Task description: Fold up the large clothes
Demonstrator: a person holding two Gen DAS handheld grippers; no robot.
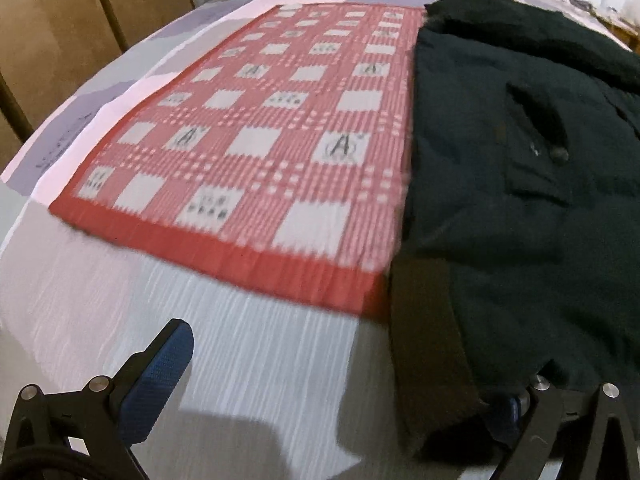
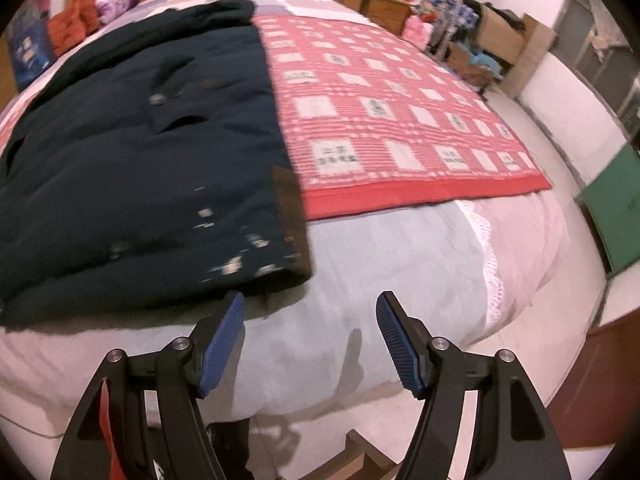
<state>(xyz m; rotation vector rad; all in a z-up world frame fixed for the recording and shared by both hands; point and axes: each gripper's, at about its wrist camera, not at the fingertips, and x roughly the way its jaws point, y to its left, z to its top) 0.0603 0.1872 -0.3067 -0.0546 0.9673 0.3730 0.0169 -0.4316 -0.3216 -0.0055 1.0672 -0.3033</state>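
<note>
Blue-padded right gripper (image 2: 310,340) gaping wide and empty, dark coat (image 2: 132,160) ahead-left, stretching lengthwise away, left gripper (image 1: 340,392) open, hem over its right finger

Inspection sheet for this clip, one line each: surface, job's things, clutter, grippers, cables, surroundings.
Surface: bed with pale sheet; red checked blanket spread on it.
Job's things: dark coat lying flat, partly over the blanket, its hem near the bed's front edge.
Clutter: orange bundle and blue package by the headboard.
Grippers: right gripper open, empty, just short of the hem; left gripper open, one finger hidden under the coat's edge.
Cables: black cable at the left gripper.
Surroundings: cardboard boxes with clothes, green board.
</note>
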